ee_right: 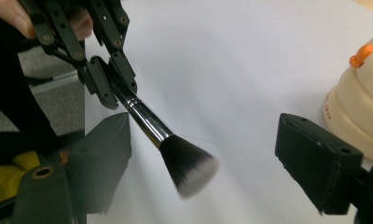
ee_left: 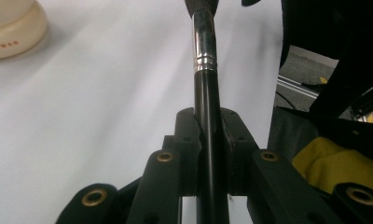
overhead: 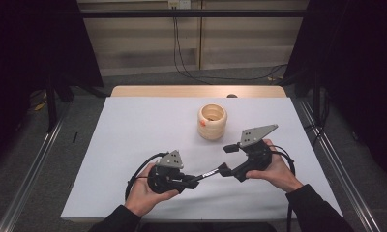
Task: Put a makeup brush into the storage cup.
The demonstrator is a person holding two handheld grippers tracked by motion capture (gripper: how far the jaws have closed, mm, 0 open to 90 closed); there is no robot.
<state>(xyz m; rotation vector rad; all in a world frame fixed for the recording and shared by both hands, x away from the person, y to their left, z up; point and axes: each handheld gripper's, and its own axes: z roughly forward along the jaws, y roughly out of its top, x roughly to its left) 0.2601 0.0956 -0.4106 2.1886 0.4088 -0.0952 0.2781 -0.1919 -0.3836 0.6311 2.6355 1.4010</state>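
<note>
Makeup brush (ee_right: 168,144) sits clamped by its black handle between the closed jaws of the left gripper (ee_left: 208,140), held low over the near half of the white table (overhead: 133,125). Its silver ferrule and dark, white-tipped bristles point toward the right gripper (overhead: 226,158), whose two black jaws stand wide apart on either side of the bristle head without touching it. A person's hands grasp both tools from the near edge. Farther back, right of centre, a cream ribbed holder (overhead: 212,122) with an orange mark stands upright, well apart from the brush.
</note>
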